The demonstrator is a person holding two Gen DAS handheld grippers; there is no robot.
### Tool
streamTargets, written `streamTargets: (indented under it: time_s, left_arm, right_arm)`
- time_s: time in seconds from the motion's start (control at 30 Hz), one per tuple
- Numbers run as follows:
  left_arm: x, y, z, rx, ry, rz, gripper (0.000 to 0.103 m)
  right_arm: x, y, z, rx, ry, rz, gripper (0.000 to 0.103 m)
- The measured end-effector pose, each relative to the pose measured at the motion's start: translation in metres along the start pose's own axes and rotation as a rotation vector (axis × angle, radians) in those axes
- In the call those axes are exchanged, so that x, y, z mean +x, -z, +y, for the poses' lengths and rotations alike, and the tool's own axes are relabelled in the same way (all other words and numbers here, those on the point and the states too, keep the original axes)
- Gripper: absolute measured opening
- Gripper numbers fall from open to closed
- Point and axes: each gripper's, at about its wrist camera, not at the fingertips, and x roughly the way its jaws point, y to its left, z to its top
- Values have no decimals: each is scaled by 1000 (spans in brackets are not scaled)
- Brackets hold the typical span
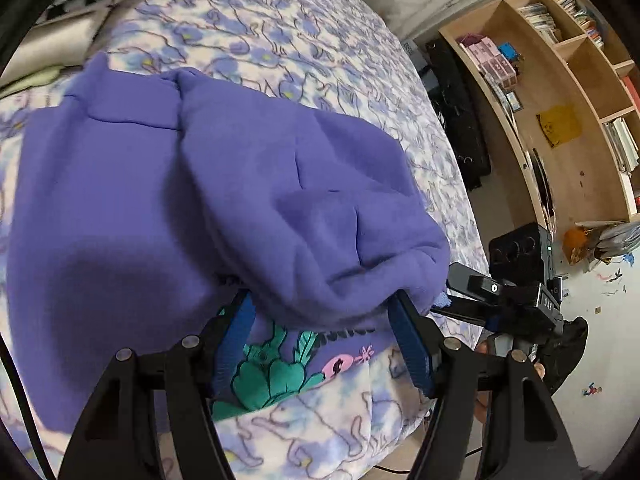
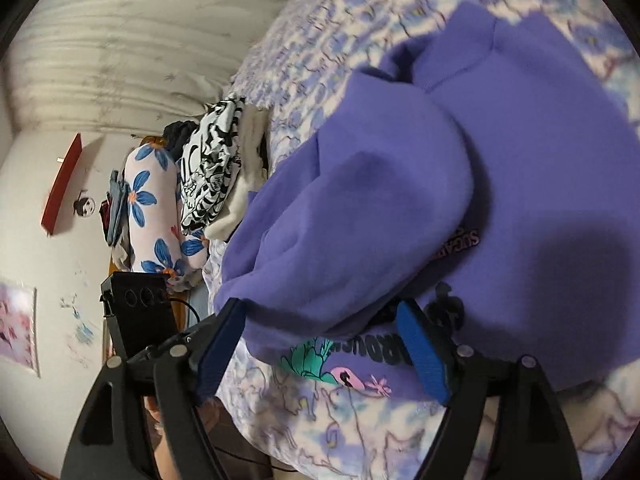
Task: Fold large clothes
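Observation:
A large purple hoodie (image 1: 160, 208) lies on the bed, its top layer folded over into a thick roll at the near edge. A green and pink print (image 1: 276, 368) shows under that roll. My left gripper (image 1: 320, 298) stands open, and the rolled edge lies loosely between its blue pads (image 1: 412, 344). In the right wrist view the same hoodie (image 2: 500, 184) fills the middle. My right gripper (image 2: 320, 306) is open too, its fingers astride the folded edge above the print (image 2: 340, 368). The right gripper's body (image 1: 500, 296) sits just right of the roll.
The bed wears a blue and white patterned blanket (image 1: 280, 20) that ends close in front of me. A wooden bookshelf (image 1: 560, 100) and a black bag (image 1: 456, 120) stand on the right. A pile of other clothes (image 2: 208, 168) lies at the bed's far end.

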Motion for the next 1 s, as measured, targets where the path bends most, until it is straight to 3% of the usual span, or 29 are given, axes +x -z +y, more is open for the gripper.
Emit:
streamTargets:
  time_s: [0.17,0.3,0.47,0.6,0.63,0.67,0.7,0.77,0.8,0.9,1.0]
  left_arm:
    - [-7,-9,-3,11,114,-29,67]
    - [-12,-15,-2,36,154,-14,68]
    - [9,-25,14,-11,101,59,68]
    - [32,-33,15,-8,38,88,68]
    - [34,-35,12,7,13,69,67]
    - [34,-37,9,24,-5,47,58]
    - [31,-40,4,53,-43,1,52]
    - [25,-45,-6,111,-98,-75,34]
    - [20,-48,-10,135,-112,-115,30]
    - [8,-54,-25,234,-161,-251,23]
    - [2,-49,-27,313,-206,-402,22]
  right_arm:
    - [5,-6,0,24,-70,14,79]
    - [6,-14,-2,46,-86,17,81]
    - [17,-29,-2,59,-84,16,81]
    - [34,-39,-2,40,1,15,81]
    - [36,-41,-1,17,14,9,81]
    - [38,-43,8,-43,48,-13,75]
    - [38,-45,16,-97,75,-30,61]
    - [38,-51,37,-233,119,-69,41]
    - [37,-54,44,-270,128,-88,34]
    - [32,-60,74,-445,168,-223,21]
    - [33,-54,89,-613,227,-361,19]
